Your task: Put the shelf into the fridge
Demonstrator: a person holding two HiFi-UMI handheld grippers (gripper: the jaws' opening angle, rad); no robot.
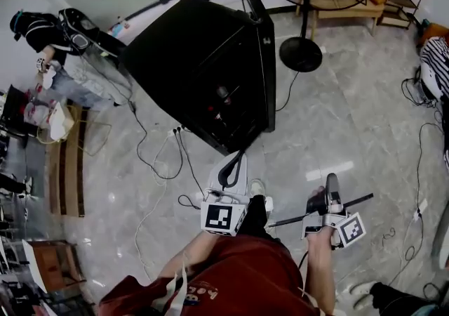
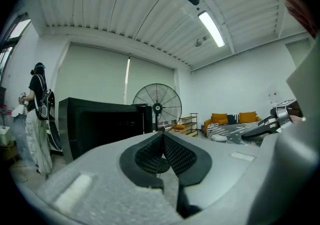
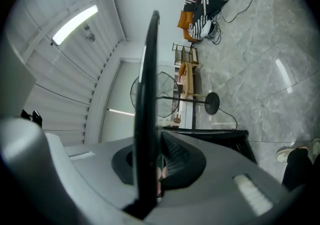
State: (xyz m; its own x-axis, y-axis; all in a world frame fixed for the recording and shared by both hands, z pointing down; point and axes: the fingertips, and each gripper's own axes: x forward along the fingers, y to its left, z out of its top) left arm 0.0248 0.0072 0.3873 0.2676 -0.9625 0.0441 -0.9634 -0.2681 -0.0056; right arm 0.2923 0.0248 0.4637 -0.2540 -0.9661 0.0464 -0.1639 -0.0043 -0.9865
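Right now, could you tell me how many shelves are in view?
1. The shelf is clamped edge-on in the right tongs. Others may be hidden inside the dark fridge.

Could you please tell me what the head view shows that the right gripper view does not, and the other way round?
Only the head view: the left gripper and a person standing at the left. Only the right gripper view: the right gripper with its jaws shut on the edge of the shelf, and a ceiling light. Both: the shelf, the black fridge and the fan.
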